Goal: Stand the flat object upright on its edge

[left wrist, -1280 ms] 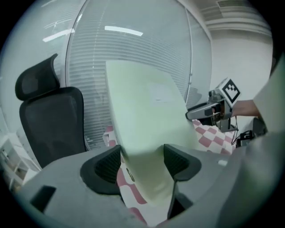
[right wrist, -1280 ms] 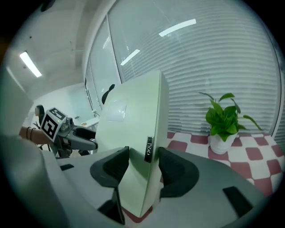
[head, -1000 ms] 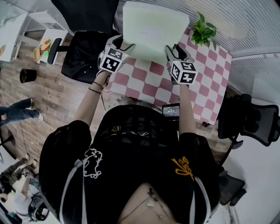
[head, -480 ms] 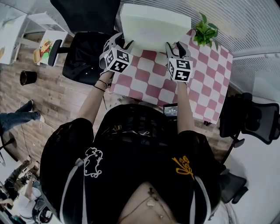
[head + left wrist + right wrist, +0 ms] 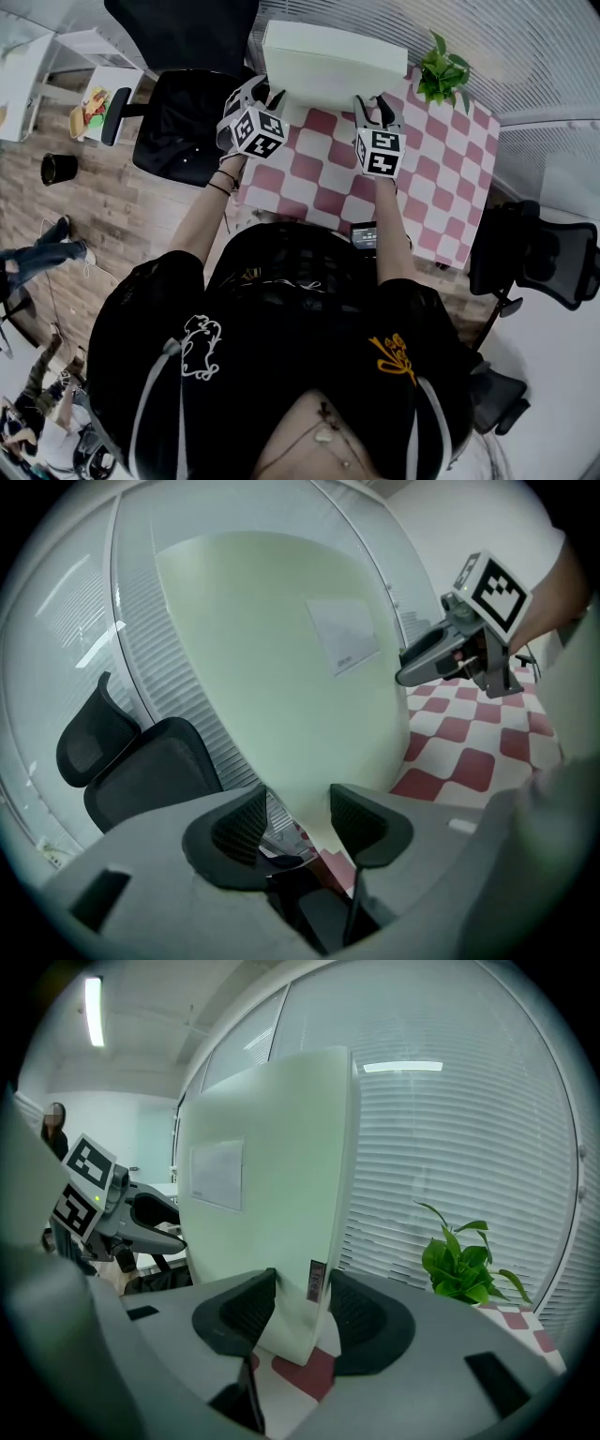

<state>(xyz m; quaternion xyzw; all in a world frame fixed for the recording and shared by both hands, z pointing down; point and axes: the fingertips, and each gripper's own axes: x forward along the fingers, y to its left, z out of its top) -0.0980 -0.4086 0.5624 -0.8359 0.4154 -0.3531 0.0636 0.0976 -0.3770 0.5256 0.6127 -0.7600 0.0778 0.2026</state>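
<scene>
The flat object is a pale green box [image 5: 333, 61] with a white label. It stands close to upright on its long edge at the far side of the checkered table [image 5: 441, 178]. My left gripper [image 5: 265, 97] is at its lower left corner. In the left gripper view the box [image 5: 281, 667] tapers down between the jaws of that gripper [image 5: 298, 822], which have just been closing; a gap shows beside the left pad. My right gripper [image 5: 373, 105] holds the lower right corner. Its jaws [image 5: 302, 1312] have closed a little, and both pads press the box [image 5: 272, 1204].
A potted plant [image 5: 441, 70] stands at the table's far right corner, right of the box. A small dark device [image 5: 364, 234] lies at the near table edge. Black office chairs stand left [image 5: 178, 112] and right [image 5: 534, 253] of the table. Window blinds run behind it.
The box has tipped from leaning back toward me to nearly upright. Both grippers have moved forward and down with its lower corners.
</scene>
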